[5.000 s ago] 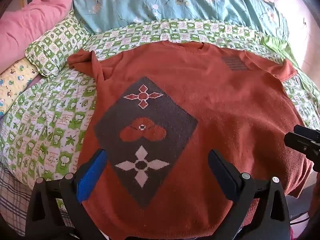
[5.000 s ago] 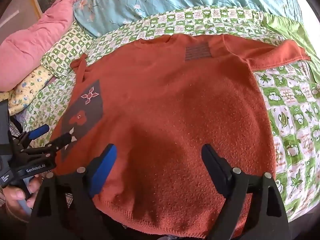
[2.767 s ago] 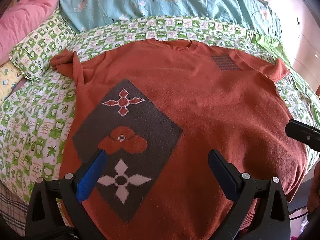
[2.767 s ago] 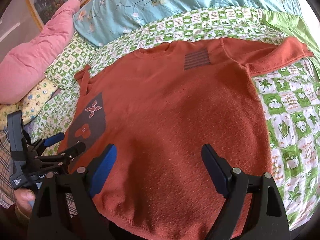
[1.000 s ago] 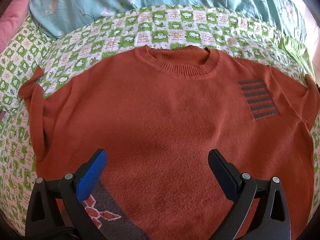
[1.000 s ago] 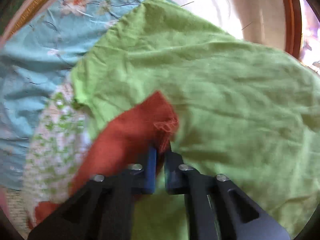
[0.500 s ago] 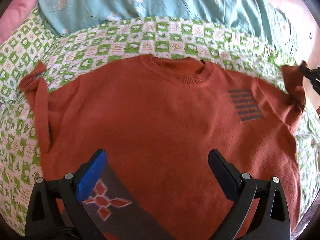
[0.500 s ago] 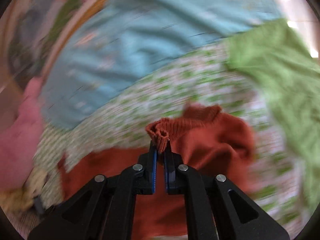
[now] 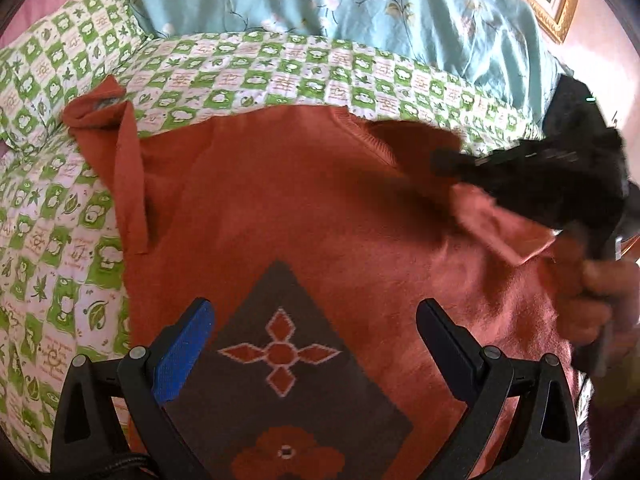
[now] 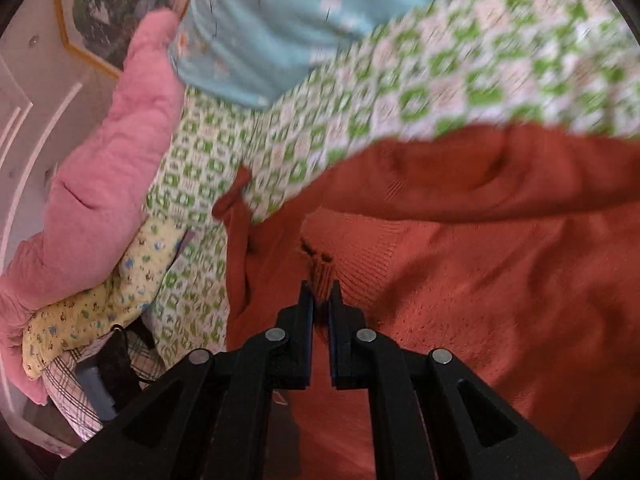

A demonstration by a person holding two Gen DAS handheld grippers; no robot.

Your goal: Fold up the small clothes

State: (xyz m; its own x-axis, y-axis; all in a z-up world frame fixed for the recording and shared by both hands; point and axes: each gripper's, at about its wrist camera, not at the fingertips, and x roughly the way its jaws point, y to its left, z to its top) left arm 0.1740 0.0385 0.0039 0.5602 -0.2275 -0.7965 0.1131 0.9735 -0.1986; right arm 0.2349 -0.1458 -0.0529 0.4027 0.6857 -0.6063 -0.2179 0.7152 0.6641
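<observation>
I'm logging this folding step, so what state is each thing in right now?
sweater: spread front-up on the bed, one sleeve lifted and pulled in over the body
left gripper: open, holding nothing
right gripper: shut on the sleeve cuff
other sleeve: lying bunched, unfolded

A bedroom in a home: the whole work surface is a bed spread with a green-and-white checked sheet (image 9: 280, 68). Behind the sheet lies a blue floral quilt (image 9: 360, 4), and at the sheet's left end are stacked a pink pillow (image 10: 104, 184) and a small yellow printed pillow (image 10: 108, 300). Above the quilt, a gold-framed picture (image 10: 108, 4) hangs on the pale wall.
</observation>
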